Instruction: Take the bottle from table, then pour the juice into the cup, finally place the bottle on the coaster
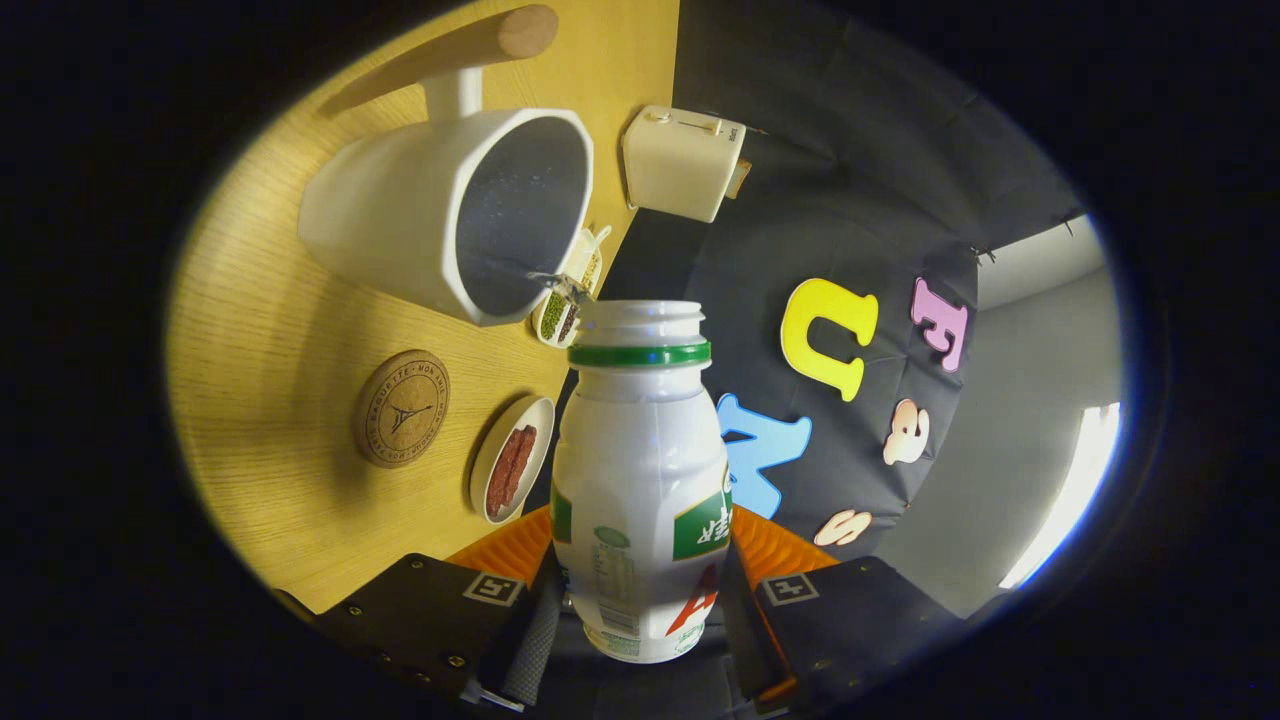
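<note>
Table [260, 330], pale wood, rolled hard over in my view because I have the gripper tipped for the pour.

Cup [450, 215], one, white, with a long wooden handle. It is the landmark here. Its mouth faces the bottle neck, interior dark and speckled with droplets.

Bottle [640, 470], one, white with a green neck ring, cap off. My gripper [640, 590] is clamped on its lower body, a finger pressing each side. Its long axis runs straight out ahead of my fingers, and the open mouth sits just beside the cup's near rim. A thin clear stream leaves the mouth and crosses toward that rim. By my reading the pour is underway; how much juice is left I cannot tell.

Toaster [683, 160], one, cream, beyond the cup at the table's far edge.

Coaster [401, 408], one, round cork, bare, on the table just on my side of the cup and off to the side of the bottle. The next move turns on this: level the bottle, swing away from the cup, and set down there.

Small dishes, two: one with a reddish strip [512, 470] beside the coaster, one with green bits [565, 300] under the cup's rim.
</note>
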Demonstrator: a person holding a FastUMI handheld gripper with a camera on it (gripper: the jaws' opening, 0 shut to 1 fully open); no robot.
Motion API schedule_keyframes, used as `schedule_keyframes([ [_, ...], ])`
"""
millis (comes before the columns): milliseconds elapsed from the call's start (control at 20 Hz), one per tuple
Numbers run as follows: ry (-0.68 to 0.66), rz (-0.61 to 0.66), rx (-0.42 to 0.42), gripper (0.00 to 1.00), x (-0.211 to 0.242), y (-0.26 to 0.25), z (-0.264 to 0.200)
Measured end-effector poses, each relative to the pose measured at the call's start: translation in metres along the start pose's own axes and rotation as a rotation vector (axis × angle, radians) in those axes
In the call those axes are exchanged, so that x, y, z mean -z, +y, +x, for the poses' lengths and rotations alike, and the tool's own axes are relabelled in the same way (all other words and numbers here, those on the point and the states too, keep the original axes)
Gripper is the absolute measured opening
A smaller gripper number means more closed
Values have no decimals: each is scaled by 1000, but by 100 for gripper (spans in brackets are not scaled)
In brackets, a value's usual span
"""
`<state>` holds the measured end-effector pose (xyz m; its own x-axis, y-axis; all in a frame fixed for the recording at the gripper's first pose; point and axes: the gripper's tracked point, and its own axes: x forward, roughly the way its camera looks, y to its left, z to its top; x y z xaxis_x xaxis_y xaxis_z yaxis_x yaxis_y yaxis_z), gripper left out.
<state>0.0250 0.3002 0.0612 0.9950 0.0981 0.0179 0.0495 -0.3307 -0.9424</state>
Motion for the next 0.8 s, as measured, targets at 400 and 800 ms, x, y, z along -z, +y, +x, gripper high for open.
schedule_keyframes([
  [400, 9, -29, -5, 71, -1, -5, 2],
  [800, 9, -63, -1, 71, -4, -7, -1],
])
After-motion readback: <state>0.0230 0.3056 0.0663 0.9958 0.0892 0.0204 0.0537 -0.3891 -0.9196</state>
